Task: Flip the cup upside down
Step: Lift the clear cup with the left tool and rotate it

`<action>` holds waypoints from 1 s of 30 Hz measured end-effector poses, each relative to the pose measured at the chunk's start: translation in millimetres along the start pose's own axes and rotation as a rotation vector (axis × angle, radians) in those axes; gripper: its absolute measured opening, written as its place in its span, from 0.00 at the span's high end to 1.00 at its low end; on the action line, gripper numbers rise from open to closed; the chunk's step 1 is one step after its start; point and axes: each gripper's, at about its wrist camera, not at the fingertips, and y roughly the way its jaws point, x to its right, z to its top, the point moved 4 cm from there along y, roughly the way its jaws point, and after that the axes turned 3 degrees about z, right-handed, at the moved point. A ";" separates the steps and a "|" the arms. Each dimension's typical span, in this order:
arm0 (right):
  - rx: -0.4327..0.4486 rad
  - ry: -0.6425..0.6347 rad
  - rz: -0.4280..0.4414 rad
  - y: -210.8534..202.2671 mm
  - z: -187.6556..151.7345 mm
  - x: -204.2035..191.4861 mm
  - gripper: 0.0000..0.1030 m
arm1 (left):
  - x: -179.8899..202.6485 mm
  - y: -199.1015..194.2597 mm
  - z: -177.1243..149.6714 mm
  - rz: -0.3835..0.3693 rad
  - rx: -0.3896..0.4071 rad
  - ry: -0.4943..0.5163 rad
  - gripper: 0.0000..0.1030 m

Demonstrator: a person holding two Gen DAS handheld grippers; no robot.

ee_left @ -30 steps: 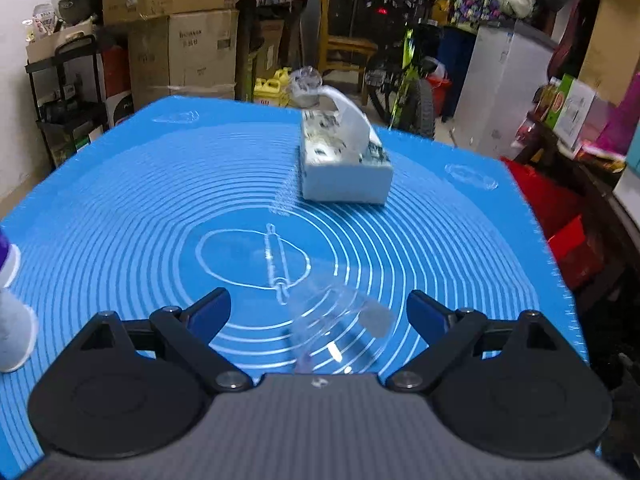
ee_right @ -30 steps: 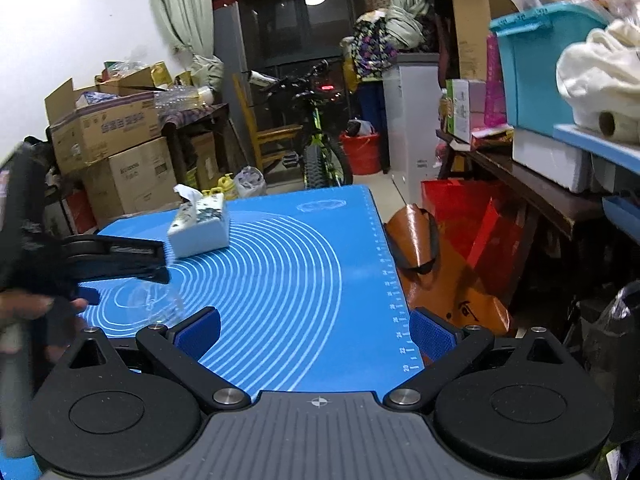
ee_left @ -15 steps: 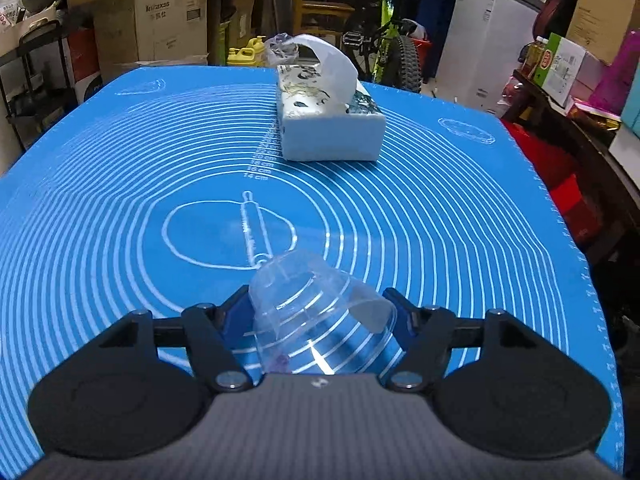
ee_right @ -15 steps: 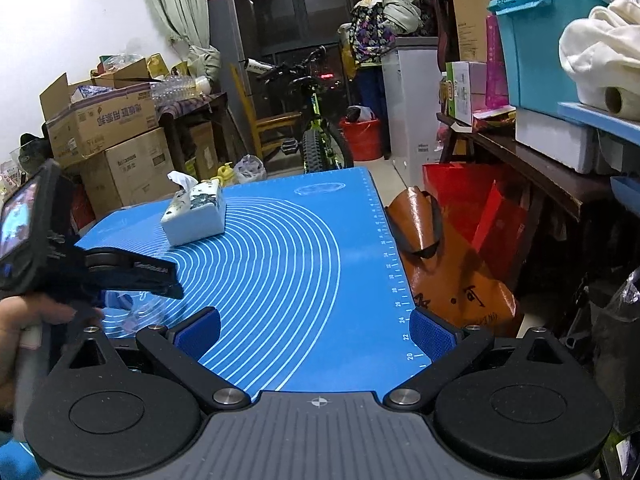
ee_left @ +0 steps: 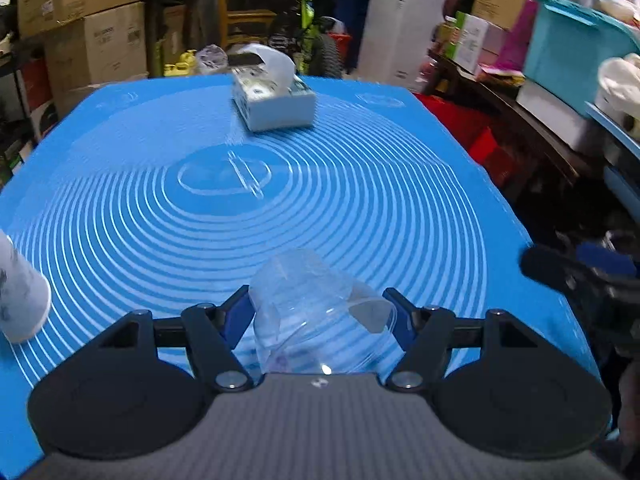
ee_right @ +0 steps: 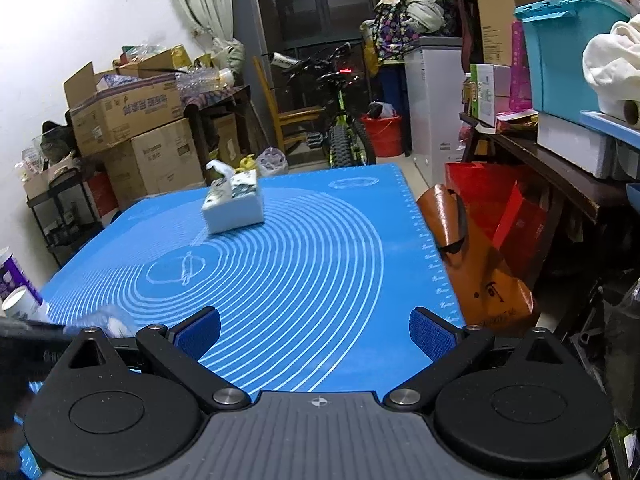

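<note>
A clear plastic cup (ee_left: pixel 316 312) sits between the blue pads of my left gripper (ee_left: pixel 320 316), which is shut on it and holds it above the near part of the blue mat (ee_left: pixel 360 208). The cup lies tilted, its closed end pointing away from me. My right gripper (ee_right: pixel 314 330) is open and empty over the mat's (ee_right: pixel 320 264) near right part. It shows as a dark blurred shape at the right edge of the left wrist view (ee_left: pixel 580 276). The left gripper's body appears blurred at the lower left of the right wrist view (ee_right: pixel 28 332).
A white tissue box (ee_left: pixel 276 104) stands at the far side of the mat, also in the right wrist view (ee_right: pixel 234 204). A white cylinder (ee_left: pixel 20 304) lies at the mat's left edge. Boxes, a bicycle and shelves surround the table.
My left gripper closed on the cup, then lifted and pulled it back toward the near edge. The right gripper moved left over the mat and stayed open.
</note>
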 end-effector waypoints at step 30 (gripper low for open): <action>-0.061 0.004 -0.009 -7.9 -18.2 -0.8 0.03 | 0.4 -0.8 -15.2 0.005 -0.004 0.027 0.14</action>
